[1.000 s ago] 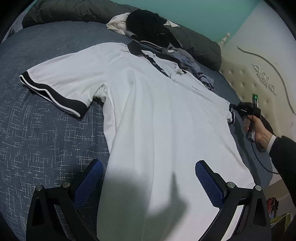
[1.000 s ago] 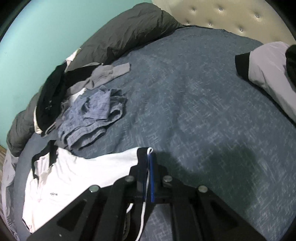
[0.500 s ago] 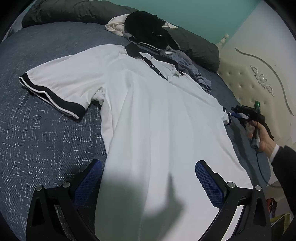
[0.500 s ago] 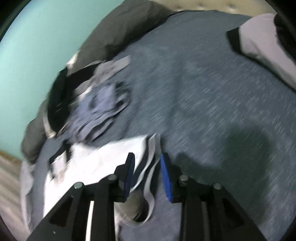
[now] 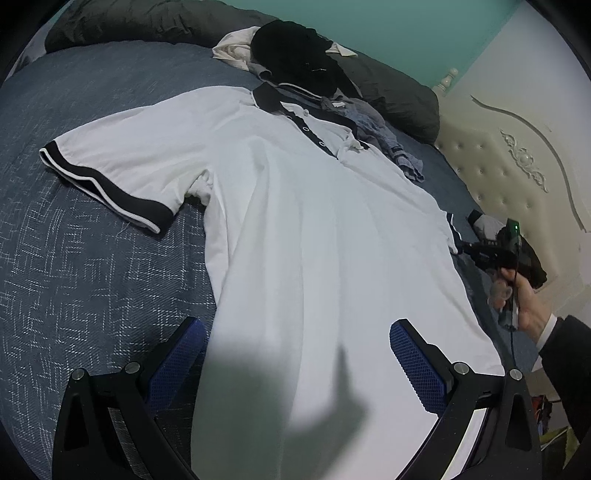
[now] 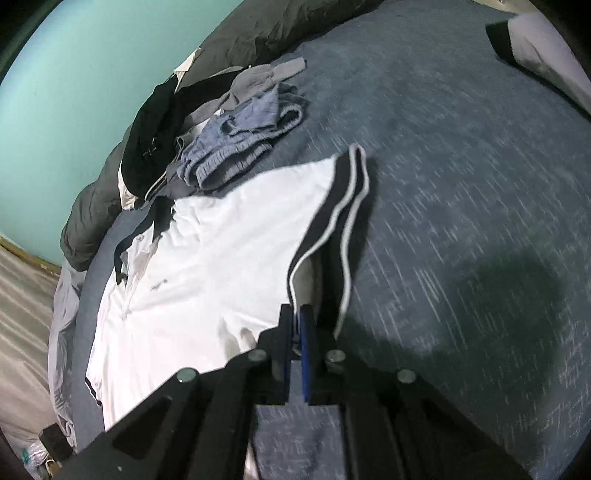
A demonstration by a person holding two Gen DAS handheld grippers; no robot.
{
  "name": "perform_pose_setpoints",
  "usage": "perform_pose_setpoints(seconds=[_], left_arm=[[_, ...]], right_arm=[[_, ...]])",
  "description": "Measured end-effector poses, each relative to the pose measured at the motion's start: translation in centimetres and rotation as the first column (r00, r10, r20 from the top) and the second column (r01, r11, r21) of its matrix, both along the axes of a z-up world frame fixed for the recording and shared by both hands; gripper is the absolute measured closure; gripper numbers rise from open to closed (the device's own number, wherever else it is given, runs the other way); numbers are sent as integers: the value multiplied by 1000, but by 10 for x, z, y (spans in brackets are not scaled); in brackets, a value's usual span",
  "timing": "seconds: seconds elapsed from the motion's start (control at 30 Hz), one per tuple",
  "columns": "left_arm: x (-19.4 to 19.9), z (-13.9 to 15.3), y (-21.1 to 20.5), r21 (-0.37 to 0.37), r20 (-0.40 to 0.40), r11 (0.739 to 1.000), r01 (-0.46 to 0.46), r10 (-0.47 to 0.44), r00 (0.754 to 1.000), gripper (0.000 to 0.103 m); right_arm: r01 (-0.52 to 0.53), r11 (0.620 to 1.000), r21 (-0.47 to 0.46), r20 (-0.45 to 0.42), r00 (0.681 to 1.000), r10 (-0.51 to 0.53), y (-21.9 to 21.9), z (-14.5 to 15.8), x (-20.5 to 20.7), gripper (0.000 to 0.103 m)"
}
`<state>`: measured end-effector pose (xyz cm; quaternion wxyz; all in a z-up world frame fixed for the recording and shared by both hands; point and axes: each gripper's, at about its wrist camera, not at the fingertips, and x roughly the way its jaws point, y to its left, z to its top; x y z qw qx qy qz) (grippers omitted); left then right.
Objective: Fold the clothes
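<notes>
A white polo shirt (image 5: pixel 314 221) with a black collar and black-trimmed sleeves lies face up on the blue bedcover (image 5: pixel 74 277). My left gripper (image 5: pixel 295 325) hovers open over the shirt's lower part, with one pad off its left edge and the other above the cloth. It holds nothing. In the right wrist view my right gripper (image 6: pixel 295 321) is shut on the striped cuff (image 6: pixel 343 206) of the shirt's right sleeve (image 6: pixel 258 221). The left wrist view shows that gripper (image 5: pixel 466 248) in a person's hand (image 5: pixel 524 306) at the far sleeve.
A pile of dark and beige clothes (image 5: pixel 295 55) and crumpled blue shorts (image 6: pixel 236 147) lie beyond the collar. A grey duvet (image 5: pixel 147 18) lines the far edge. A tufted headboard (image 5: pixel 498 166) stands at the right. Another white, black-trimmed garment (image 6: pixel 543 48) lies nearby.
My right gripper opened, shifted along the sleeve cuff and shut on it again; the sleeve now lies spread out in front of it. The left gripper has stayed put.
</notes>
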<state>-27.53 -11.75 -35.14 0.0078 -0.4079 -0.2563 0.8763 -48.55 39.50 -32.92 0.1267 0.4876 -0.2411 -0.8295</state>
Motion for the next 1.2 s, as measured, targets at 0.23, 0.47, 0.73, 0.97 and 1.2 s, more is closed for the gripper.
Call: perform_pose_setpoints(seconds=[0.23,0.47,0.73,0.97,1.2], left_arm=[[-3,-2,3,-3,4,1000,9,-9,1000,0],[-2,-3,0,0,4,1000,-2,2,1000,0],[-2,-3,0,2,1,1000,-3,3,1000,0],[0,-3,-5,3,0,1000,-24,24,1000,0],[9,1,-25,3,-15,997,-80,80,997,0]], right_arm=[[-6,1000,-20,6,1000,6,4,-12,12,100],[9,999,-46,1,1000,-9,9,-5,18,97],[87,995,-41,-78,993,-90,9,22,21,97],[29,999,-24,-58,998,-30,-14,18,8,97],[91,996,-24,-2,996,-91,-9,-1,26,97]])
